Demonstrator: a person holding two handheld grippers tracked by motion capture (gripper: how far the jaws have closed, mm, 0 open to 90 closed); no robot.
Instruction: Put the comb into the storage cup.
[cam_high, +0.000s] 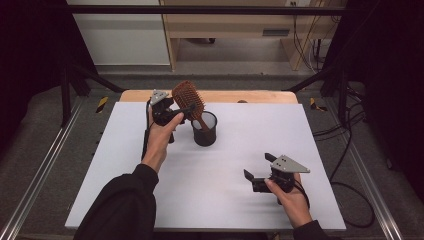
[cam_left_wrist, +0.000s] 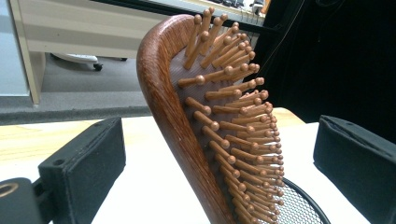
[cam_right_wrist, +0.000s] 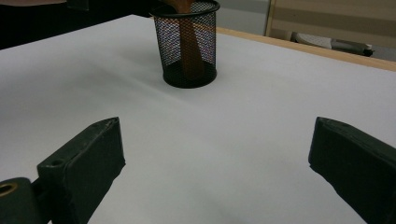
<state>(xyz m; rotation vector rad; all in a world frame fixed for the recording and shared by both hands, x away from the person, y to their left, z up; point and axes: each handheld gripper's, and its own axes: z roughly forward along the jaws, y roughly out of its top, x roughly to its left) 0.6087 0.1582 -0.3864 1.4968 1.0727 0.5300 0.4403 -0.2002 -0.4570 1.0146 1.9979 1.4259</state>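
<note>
The wooden hairbrush (cam_high: 189, 98) stands in the black mesh cup (cam_high: 205, 131), handle down and head up, slightly above centre of the high view. The head leans toward the upper left of that frame. The cup rests on the white worktop (cam_high: 225, 195). In the right gripper view the cup (cam_right_wrist: 187, 44) appears at upper centre, with the brown handle (cam_right_wrist: 189, 46) visible through the mesh.

Left hand-held gripper (cam_high: 167, 111): positioned at the brush head, upper left of centre in the high view, held by the left hand (cam_high: 159, 137). In the left gripper view the jaws stand wide apart, one at each lower corner of the frame, with the brush head (cam_left_wrist: 187, 121) rising between them and its bristles (cam_left_wrist: 238, 121) facing frame right. Neither jaw touches the brush. The cup rim (cam_left_wrist: 303, 200) shows at the bottom of that frame.

Right hand-held gripper (cam_high: 257, 169): positioned at the lower right of the high view, over the worktop, held by the right hand (cam_high: 292, 197). Its jaws are wide apart and hold nothing. It is well apart from the cup.
</note>
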